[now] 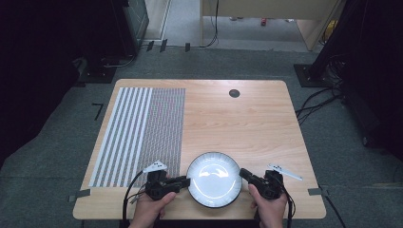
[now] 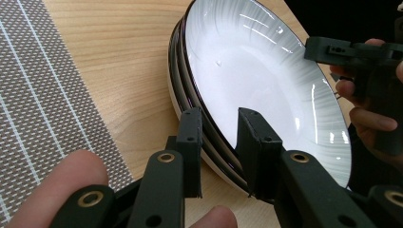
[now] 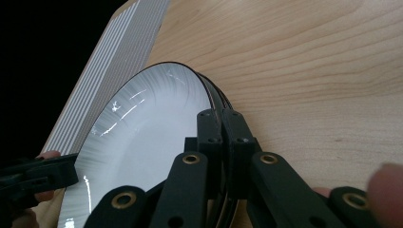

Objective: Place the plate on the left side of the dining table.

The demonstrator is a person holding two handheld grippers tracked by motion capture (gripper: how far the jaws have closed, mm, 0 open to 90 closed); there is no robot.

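Gripping the rim from both sides, the two tools are set on a stack of plates point(image 1: 214, 179) that lies at the near edge of the desk point(image 1: 247, 118), just right of the striped mat point(image 1: 140, 133). The right tool point(image 3: 221, 121) is pressed together on the right rim, its jaws pinching the top plate's edge. The left tool point(image 2: 219, 124) is spread narrowly, one jaw outside the stack and one over the white inside; whether its pads already press on the rim cannot be told for certain, since a gap is seen between them.

The grasp is judged to be half made: the right side is secured, the left is not yet shown closed, and the lift or move remains to be done.

At least three dark-rimmed plates are stacked, as seen in the left tool's view. The top plate point(image 2: 266, 71) is empty, its glossy white surface bare.
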